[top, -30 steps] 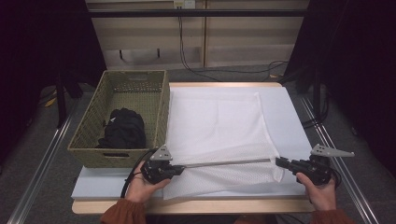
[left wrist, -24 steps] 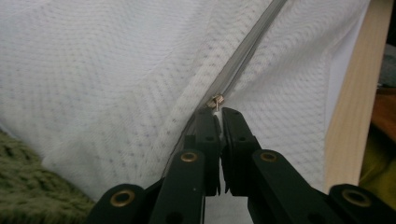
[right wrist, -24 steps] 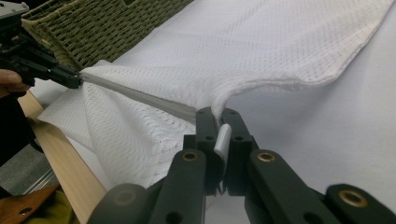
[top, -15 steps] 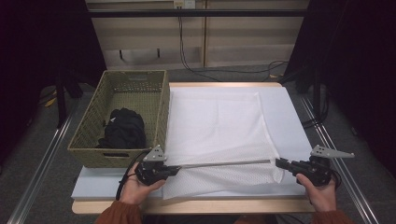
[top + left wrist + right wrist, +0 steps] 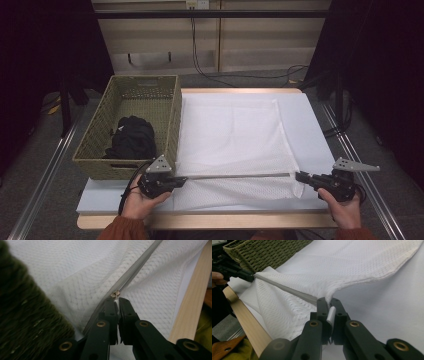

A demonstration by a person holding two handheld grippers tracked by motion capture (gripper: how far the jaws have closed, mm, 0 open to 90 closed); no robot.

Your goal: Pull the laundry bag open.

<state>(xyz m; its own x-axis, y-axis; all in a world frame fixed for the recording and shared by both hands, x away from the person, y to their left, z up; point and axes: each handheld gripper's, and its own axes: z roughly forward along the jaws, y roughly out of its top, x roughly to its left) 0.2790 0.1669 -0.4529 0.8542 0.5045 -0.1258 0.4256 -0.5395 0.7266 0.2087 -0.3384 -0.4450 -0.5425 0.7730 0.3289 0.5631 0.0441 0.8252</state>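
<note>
High view: white mesh laundry bag [image 5: 232, 140] spread flat on the pale surface [image 5: 320, 145], just right of the woven basket [image 5: 131, 97] holding a dark garment [image 5: 131, 137]. Grey zipper [image 5: 235, 175] drawn taut as a straight line near the front edge, left hand-held gripper [image 5: 181, 179] at one end, right hand-held gripper [image 5: 300, 176] at the other.

Left gripper view: jaws closed almost fully, pinching the small white pull tab behind the brass zipper slider [image 5: 115, 294]. Basket wall close on the left, out of focus; wooden surface edge [image 5: 191, 302] on the right.

Right gripper view: jaws nearly closed on a white tab [image 5: 331, 314] at the bag's corner, fabric bunched into the pinch, zipper tape running off toward the other hand-held gripper [image 5: 249, 277].

Handling judgement: light, limp, stretchy mesh; no stiffness unless tensioned. Likely to snag or ruck at the slider if slack. Best holds: pull tab and reinforced zipper-end seam, not open mesh.
</note>
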